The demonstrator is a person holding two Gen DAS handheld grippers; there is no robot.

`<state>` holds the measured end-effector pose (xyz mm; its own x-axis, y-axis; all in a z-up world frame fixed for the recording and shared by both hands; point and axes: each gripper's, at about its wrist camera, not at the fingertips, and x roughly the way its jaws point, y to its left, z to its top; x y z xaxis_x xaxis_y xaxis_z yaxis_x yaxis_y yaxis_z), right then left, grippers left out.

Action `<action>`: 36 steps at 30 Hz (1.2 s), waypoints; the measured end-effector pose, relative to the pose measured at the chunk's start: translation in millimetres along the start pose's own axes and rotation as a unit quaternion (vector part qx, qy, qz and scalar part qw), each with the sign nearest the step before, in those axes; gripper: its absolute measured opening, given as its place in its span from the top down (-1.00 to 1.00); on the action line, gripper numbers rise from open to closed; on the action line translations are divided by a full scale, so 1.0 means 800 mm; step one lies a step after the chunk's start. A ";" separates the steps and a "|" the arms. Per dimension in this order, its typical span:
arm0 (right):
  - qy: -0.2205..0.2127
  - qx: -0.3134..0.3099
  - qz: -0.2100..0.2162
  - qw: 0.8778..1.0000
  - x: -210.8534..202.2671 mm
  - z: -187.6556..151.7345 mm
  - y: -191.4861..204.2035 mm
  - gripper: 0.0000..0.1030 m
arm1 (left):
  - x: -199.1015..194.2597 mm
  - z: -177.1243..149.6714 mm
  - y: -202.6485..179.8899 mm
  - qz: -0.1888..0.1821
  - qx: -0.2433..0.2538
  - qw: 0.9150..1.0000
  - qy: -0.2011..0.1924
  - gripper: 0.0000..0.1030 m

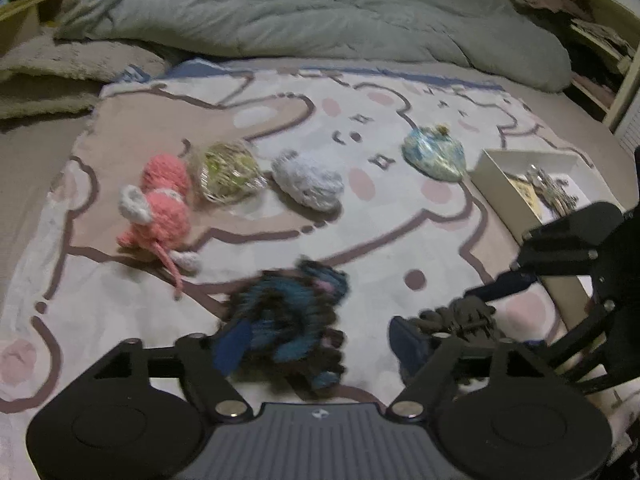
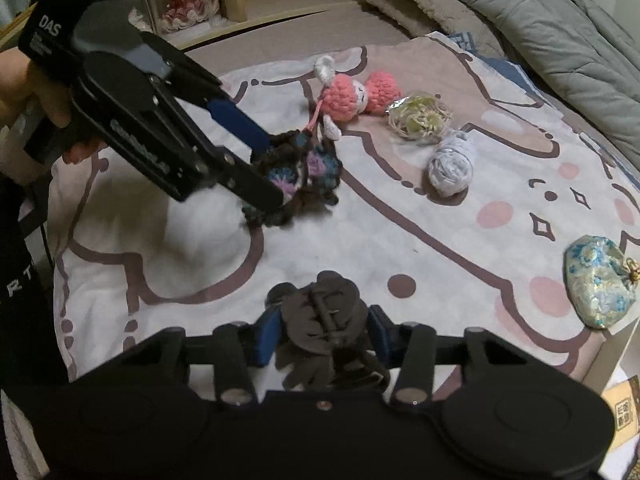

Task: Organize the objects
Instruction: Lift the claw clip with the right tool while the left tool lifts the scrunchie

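The white box holds keys; the left tool is spread around the dark crochet piece, and the right tool pinches a brown fabric flower.

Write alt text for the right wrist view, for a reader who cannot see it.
The right gripper clamps a dark brown hair claw above a cartoon-print blanket. To the left, the left gripper stands open around a dark crocheted piece; a pink crocheted toy lies beyond.
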<state>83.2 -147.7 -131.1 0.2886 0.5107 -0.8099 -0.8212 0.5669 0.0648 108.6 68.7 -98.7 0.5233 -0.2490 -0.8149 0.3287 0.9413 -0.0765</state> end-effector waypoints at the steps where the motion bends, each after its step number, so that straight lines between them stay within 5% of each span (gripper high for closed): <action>1: 0.000 0.004 0.002 1.000 0.001 0.001 -0.001 0.07 | -0.001 0.001 0.003 0.007 -0.003 1.000 -0.004 -0.60; 5: 0.011 0.018 -0.007 1.000 0.002 0.006 0.002 0.08 | 0.005 0.000 0.019 0.028 -0.023 0.999 -0.002 -0.67; 12: 0.004 0.089 -0.035 0.995 -0.016 0.012 0.012 0.08 | 0.027 -0.004 0.029 0.009 -0.044 0.999 -0.001 -0.76; 19: 0.015 0.218 -0.134 0.967 -0.024 0.004 -0.009 0.08 | 0.044 -0.002 0.019 0.016 -0.016 1.000 -0.013 -0.75; 24: 0.022 0.262 -0.157 0.952 -0.015 -0.005 -0.016 0.08 | 0.051 0.000 0.017 0.004 -0.018 1.000 -0.009 -0.64; 31: 0.034 0.173 -0.116 0.977 -0.012 -0.006 -0.001 -0.03 | 0.058 -0.001 0.015 0.012 0.001 1.000 0.004 -0.31; 36: 0.034 0.128 -0.121 0.984 -0.003 -0.010 -0.005 0.05 | 0.065 0.000 0.013 0.020 0.009 1.000 0.019 -0.16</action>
<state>82.0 -156.3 -134.3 0.4200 0.3014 -0.8560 -0.5786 0.8156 0.0033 138.9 65.3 -142.1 0.5070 -0.2014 -0.8381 0.3216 0.9463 -0.0329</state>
